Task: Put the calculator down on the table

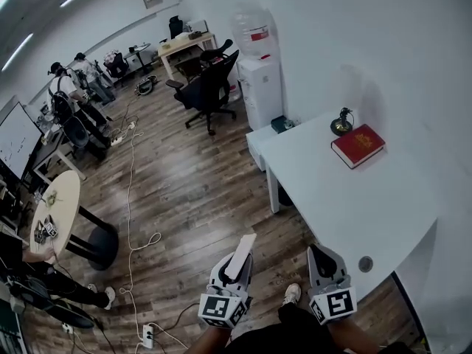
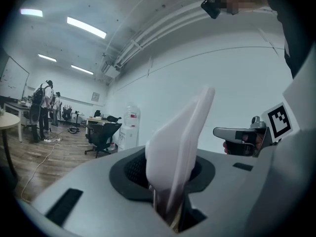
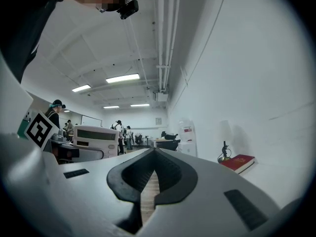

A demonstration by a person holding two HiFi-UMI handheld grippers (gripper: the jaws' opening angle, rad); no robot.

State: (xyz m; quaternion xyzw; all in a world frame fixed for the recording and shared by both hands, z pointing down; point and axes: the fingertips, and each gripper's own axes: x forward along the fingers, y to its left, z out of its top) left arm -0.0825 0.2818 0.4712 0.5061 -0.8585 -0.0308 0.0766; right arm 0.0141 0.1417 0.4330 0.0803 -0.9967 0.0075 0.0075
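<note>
While the far left of the room shows several people (image 1: 70,94) standing beside a whiteboard (image 1: 16,140), a round wooden surface (image 1: 65,198) with small items on it stands nearer at the left, on the plank floor (image 1: 184,190). A pale cable (image 1: 131,198) runs across that floor towards a power strip (image 1: 147,335).

Right of it, at the near edge, the left claw (image 1: 232,271) is clamped on the calculator (image 1: 240,255) – the jaws press on its lower end, and the white body sticks out past them, tilted, with its free end pointing to the far side. The calculator is in the air above the floor, left of the white surface (image 1: 346,205) and not touching it.

Further away, a black office chair (image 1: 210,87) stands beside a white water dispenser (image 1: 259,72) against the wall.

The right claw (image 1: 324,260) is just beside the left one, near the white surface's near edge; its jaws are together, with only a thin slit between them, and nothing is between them.

On the far right part of the white surface lies a red book (image 1: 358,145) – and just beyond it stands a small dark lamp (image 1: 341,122).
</note>
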